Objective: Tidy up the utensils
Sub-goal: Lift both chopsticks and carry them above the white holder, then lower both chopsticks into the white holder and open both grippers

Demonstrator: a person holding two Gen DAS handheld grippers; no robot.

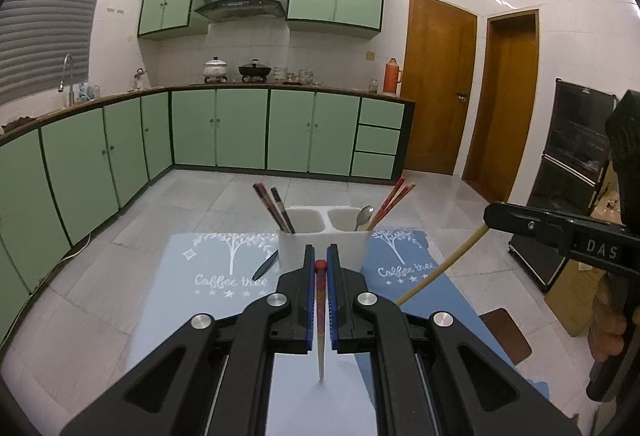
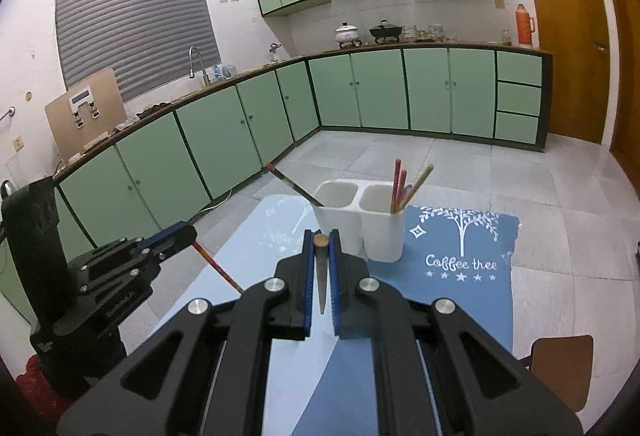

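Kitchen table [image 1: 192, 316]: two tools, each clamping one chopstick.

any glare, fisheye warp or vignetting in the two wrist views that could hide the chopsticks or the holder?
Left wrist: strong barrel warp, black corners, glare washing out the mat; the white holder and the red-tipped chopstick in the left gripper stay sharp. Right wrist: same warp, a pale sheen on the mat's left half; the right gripper shows its wooden chopstick clearly.

We hold both grippers level: left gripper [image 1: 321, 268] clamped, right gripper [image 2: 321, 248] clamped, at its 3 o'clock.
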